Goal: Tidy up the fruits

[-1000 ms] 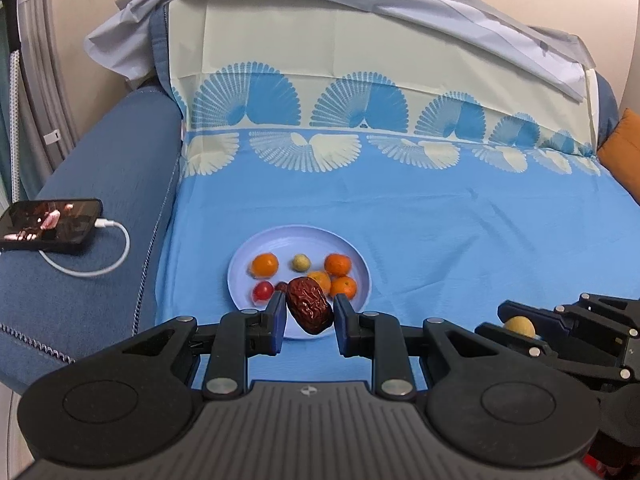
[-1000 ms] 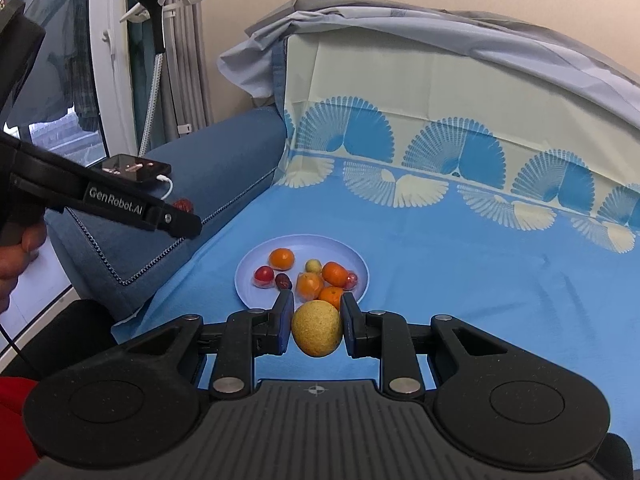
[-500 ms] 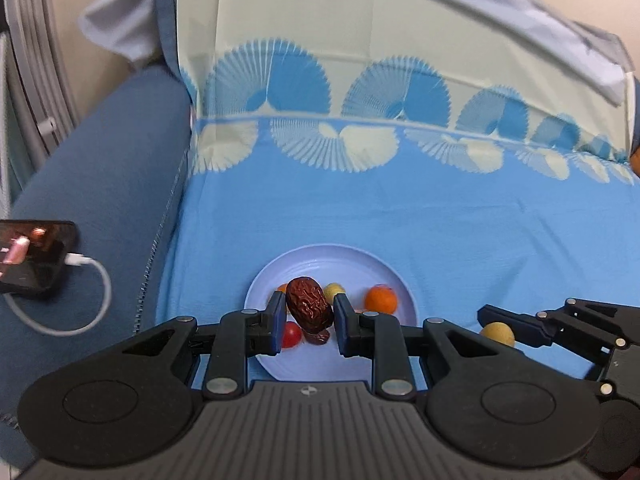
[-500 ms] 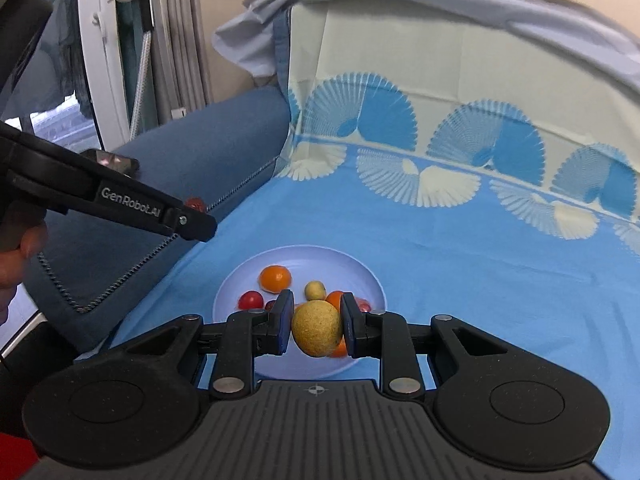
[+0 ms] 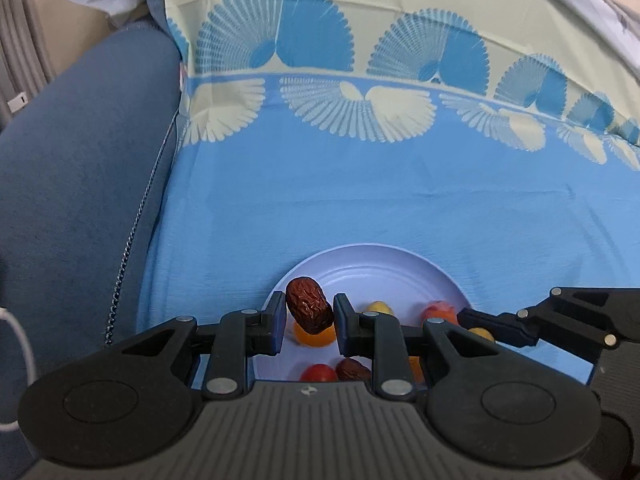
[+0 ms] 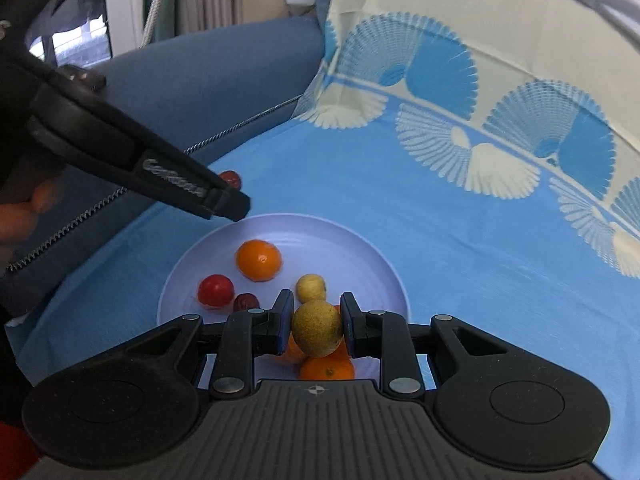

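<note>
My left gripper (image 5: pixel 309 320) is shut on a wrinkled dark red date (image 5: pixel 309 311), held above the near left part of a pale lilac plate (image 5: pixel 372 258). My right gripper (image 6: pixel 316 324) is shut on a yellow-green round fruit (image 6: pixel 317 328) above the plate's (image 6: pixel 320 232) near edge. On the plate lie an orange (image 6: pixel 258 260), a red cherry tomato (image 6: pixel 216 290), a small date (image 6: pixel 246 302), a small yellow fruit (image 6: pixel 311 287) and more oranges (image 6: pixel 326 370) partly hidden by the fingers. The left gripper also shows in the right wrist view (image 6: pixel 234 194), and the right gripper in the left wrist view (image 5: pixel 478 326).
The plate lies on a blue sheet with a fan pattern (image 5: pixel 400 184) over a sofa. A dark blue sofa arm (image 5: pixel 80 140) rises on the left. A white cable (image 5: pixel 20 344) lies at the far left edge.
Both grippers have moved forward and down over the plate, each still holding its fruit. The plate now looks larger and nearer in both views.
</note>
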{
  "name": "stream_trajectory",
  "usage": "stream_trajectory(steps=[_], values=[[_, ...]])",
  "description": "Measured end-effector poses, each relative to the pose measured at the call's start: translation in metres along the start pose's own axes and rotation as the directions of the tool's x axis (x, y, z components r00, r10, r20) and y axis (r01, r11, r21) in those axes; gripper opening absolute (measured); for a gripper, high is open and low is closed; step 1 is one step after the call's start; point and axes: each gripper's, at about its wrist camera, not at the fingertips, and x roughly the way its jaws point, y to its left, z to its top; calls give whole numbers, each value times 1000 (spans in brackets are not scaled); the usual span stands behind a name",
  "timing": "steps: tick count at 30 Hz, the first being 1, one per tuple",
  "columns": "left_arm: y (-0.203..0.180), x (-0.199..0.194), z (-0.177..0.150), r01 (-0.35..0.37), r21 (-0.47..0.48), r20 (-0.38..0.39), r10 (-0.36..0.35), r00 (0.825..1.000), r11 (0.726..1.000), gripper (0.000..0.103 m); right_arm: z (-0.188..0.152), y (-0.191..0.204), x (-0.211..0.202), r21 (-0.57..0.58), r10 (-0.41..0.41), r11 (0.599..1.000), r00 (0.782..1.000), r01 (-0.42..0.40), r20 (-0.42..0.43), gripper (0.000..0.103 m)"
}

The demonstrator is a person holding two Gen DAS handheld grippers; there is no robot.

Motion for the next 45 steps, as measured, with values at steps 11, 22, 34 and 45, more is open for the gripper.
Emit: stream_trajectory(steps=[11, 22, 34, 45], values=[[13, 34, 6, 16, -11, -24, -16, 1000, 1000, 46, 4, 8, 24, -106, 16, 994, 1000, -18, -15, 28], [9, -44, -11, -39, -24, 86, 41, 995, 999, 103, 9, 7, -24, -21, -45, 999, 999, 46, 19, 99], [-10, -157, -71, -68, -99, 111, 79, 991, 993, 103, -11, 38, -122, 80, -124, 990, 990, 119, 68, 102], [-24, -195, -113, -89, -108, 130, 103, 986, 990, 103, -46, 62, -186, 189, -162, 972, 981, 141, 103, 102]])
